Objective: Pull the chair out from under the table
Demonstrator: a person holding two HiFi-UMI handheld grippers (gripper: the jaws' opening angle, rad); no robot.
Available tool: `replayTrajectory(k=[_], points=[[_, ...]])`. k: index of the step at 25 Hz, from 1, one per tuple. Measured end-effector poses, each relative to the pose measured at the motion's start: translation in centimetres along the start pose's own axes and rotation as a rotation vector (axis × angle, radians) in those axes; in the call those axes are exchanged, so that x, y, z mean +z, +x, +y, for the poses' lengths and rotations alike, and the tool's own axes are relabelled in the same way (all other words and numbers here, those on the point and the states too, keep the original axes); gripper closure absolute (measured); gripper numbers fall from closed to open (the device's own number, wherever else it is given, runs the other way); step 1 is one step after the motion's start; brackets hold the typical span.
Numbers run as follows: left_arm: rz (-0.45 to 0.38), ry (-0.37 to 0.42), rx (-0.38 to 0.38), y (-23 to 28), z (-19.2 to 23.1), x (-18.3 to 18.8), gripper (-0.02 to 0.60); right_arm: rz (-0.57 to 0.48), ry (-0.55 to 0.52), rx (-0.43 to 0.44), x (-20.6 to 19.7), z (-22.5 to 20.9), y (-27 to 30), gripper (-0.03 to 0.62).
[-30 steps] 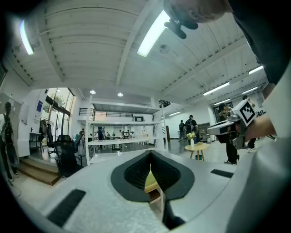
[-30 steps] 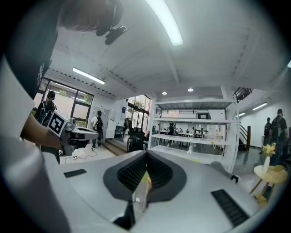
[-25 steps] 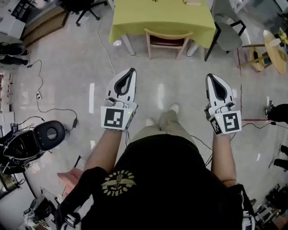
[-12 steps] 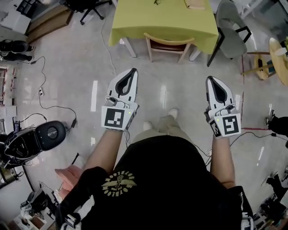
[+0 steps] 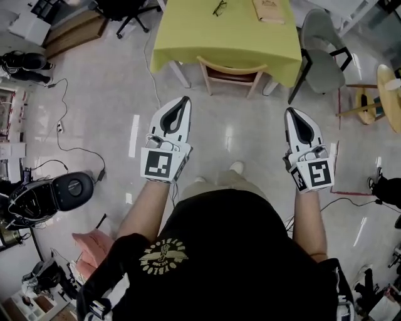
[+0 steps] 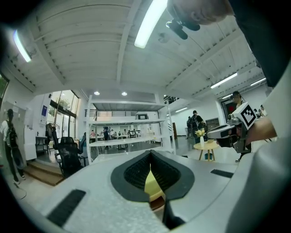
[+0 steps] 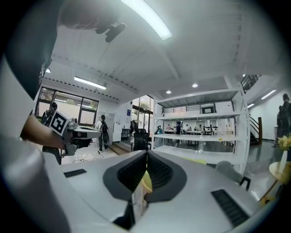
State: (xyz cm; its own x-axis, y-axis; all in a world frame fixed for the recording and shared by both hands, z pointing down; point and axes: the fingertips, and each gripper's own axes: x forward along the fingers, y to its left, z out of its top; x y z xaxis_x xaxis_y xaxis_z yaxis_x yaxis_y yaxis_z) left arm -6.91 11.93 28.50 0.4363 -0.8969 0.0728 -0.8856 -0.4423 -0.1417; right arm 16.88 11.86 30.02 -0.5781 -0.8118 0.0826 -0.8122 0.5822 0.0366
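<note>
Nothing of the task itself is done yet, as far as these views show. The wooden chair [image 5: 230, 65] sits tucked in at the near edge of the surface [image 5: 207, 34], which is covered by a yellow-green cloth [image 5: 188, 44]. The chair's back rail faces the person, and its seat lies under the hanging edge of the cloth. The left claw [image 5: 184, 100] and the right claw [image 5: 290, 112] are held out level in front of the person, side by side but well apart from each other. Both are over bare floor [image 5: 113, 94] and well short of the chair. Each claw is closed with its tips meeting, and neither holds anything. In each gripper view the narrow gap behind the tips shows only the far-off yellow cloth, and in the left one a bit of the chair. Neither claw touches the chair or the surface. A pair of glasses [image 5: 218, 7] lies on the cloth, and a grey chair [image 5: 321, 53] stands at the right end of the surface; neither seems part of the job. What is left, by my reading, is the whole of it. The person must close the distance, open at least one claw, take hold of the back rail, and draw the chair away from the surface until the seat is out from under the cloth.
</note>
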Motion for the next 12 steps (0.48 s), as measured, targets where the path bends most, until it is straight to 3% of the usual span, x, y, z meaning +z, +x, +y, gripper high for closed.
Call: replayTrajectory(k=[12], points=[[0.016,0.016,0.056,0.5,-1.2,0.3,0.572,-0.012,0.019,0.070,-0.2,-1.9,1.4,0.583]])
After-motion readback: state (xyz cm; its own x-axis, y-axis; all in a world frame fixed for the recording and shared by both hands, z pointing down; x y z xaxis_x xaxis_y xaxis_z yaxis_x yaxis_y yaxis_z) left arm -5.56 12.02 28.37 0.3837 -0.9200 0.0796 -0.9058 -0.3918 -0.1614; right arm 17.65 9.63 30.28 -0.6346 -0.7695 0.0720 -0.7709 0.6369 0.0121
